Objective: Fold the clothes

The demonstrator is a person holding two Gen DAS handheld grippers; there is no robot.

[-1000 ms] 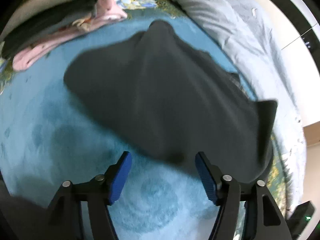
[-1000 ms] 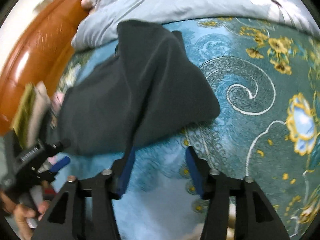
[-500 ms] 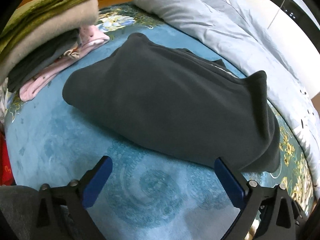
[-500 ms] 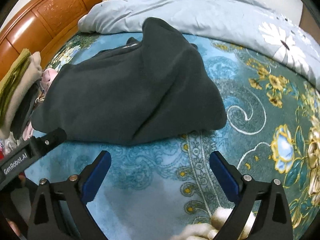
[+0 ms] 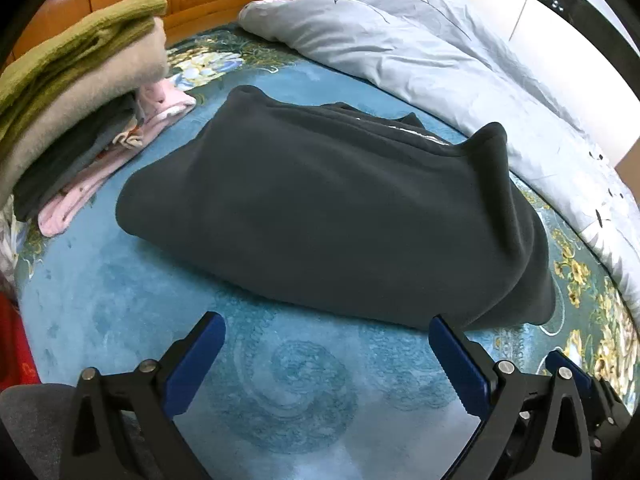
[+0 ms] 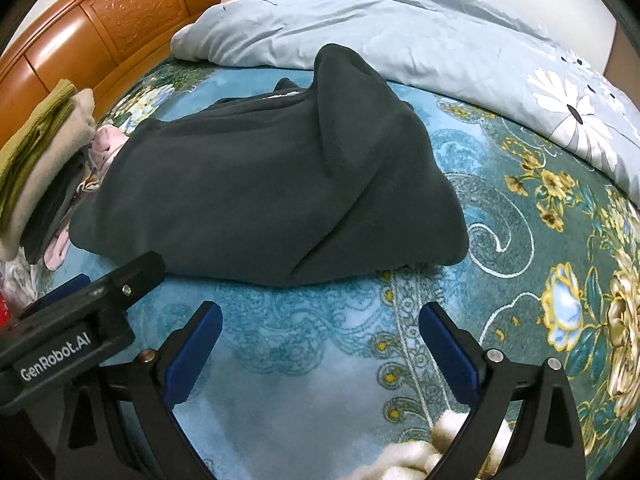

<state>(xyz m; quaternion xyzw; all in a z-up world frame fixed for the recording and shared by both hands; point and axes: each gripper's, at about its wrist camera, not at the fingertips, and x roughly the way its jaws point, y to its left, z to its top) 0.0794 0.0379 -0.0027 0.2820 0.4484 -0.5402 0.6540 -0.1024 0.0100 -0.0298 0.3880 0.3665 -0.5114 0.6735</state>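
On the blue patterned bed cover (image 5: 120, 320), a dark fleece garment (image 5: 320, 216) lies folded over once, one corner still peaked up. My left gripper (image 5: 326, 356) and right gripper (image 6: 320, 336) hover just short of it, jaws spread wide, empty. I judge more folding remains before it joins the folded stack (image 5: 72, 92) beside it.

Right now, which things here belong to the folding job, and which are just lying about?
Part of the job:
dark fleece, folded on the bed
stack of folded clothes
left gripper, open
right gripper, open

Just lying about:
grey duvet
headboard
blue bedspread
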